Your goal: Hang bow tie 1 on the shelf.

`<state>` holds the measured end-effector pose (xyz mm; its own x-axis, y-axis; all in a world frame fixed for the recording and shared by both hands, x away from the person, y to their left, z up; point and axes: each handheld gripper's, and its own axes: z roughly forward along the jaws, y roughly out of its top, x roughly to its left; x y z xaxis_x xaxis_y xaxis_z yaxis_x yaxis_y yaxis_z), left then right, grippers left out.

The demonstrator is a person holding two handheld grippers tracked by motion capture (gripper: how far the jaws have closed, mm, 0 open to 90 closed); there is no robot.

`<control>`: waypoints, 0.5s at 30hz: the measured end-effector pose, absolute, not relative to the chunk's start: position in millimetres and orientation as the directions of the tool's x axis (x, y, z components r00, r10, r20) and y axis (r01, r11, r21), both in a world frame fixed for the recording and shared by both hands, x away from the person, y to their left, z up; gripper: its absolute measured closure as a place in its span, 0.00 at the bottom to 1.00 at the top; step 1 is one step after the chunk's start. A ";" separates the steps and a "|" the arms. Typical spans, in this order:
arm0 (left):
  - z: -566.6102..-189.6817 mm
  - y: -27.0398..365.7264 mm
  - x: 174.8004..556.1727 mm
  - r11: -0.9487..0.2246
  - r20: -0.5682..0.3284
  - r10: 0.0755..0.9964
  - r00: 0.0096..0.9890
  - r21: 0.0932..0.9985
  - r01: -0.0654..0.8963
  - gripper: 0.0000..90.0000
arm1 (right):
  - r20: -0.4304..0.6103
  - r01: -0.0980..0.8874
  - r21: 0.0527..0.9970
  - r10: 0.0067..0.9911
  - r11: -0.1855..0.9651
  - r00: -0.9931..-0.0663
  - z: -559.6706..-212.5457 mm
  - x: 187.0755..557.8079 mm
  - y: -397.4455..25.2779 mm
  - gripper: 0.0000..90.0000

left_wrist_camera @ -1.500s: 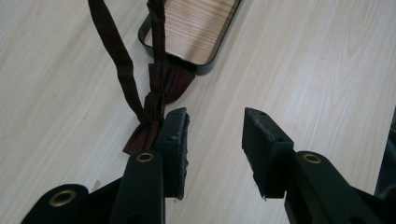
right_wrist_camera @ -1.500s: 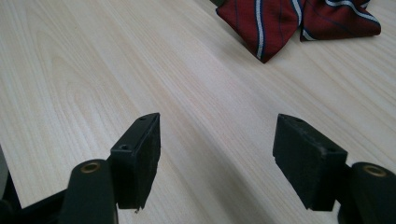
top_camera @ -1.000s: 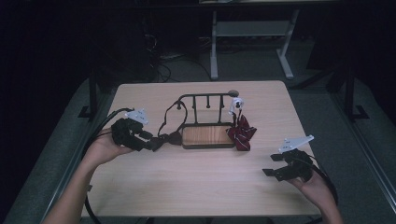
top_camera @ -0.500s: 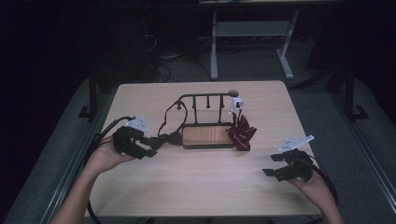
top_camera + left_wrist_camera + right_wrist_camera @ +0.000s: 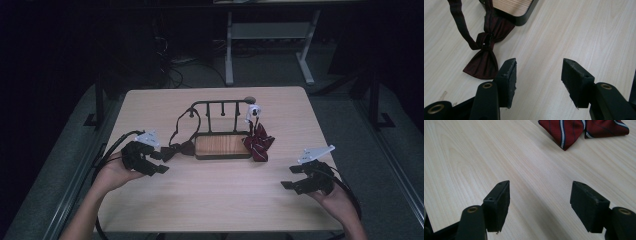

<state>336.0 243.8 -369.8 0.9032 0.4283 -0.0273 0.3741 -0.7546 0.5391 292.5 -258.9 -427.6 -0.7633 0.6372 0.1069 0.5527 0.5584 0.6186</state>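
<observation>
**Bow ties, two, at a black wooden-based rack**

Dark maroon bow tie [image 5: 484,58]: lies flat on the pale wood table [image 5: 215,200], just off the left end of the rack's base. Its strap runs up from the knot to the rack's rail. In the high view it sits at [image 5: 177,149], near the tips of the left gripper.

Striped red bow tie [image 5: 584,128]: red cloth with white and dark stripes, resting against the right end of the rack base, partly on the table. Seen from above at [image 5: 258,142], below a small white tag or clip on the rail.

Rack [image 5: 222,125]: black metal frame with upright bars, wooden tray base, standing near the middle of the table.

Left gripper [image 5: 537,77]: held in the person's left hand, jaws spread apart with bare table between them, nothing gripped; the maroon tie lies just beside its left jaw.

Right gripper [image 5: 540,203]: held in the right hand at the table's right front, jaws wide apart, empty; well apart from the striped tie.
</observation>
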 end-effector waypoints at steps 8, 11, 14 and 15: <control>-377.8 242.8 331.0 -0.752 -0.029 0.429 0.903 0.543 0.375 0.49 | 0.107 0.552 0.618 0.635 0.560 -0.765 -427.6 292.3 -258.7 0.35; -381.5 242.1 328.2 -0.758 -0.024 0.426 0.904 0.536 0.372 0.49 | 0.107 0.550 0.618 0.633 0.562 -0.766 -427.9 292.4 -258.5 0.35; -384.7 241.0 324.3 -0.754 -0.024 0.429 0.903 0.541 0.372 0.48 | 0.109 0.552 0.615 0.633 0.563 -0.767 -428.3 292.3 -258.1 0.35; -385.5 240.8 323.7 -0.756 -0.022 0.427 0.904 0.540 0.371 0.48 | 0.109 0.551 0.615 0.632 0.564 -0.768 -428.3 292.3 -258.0 0.35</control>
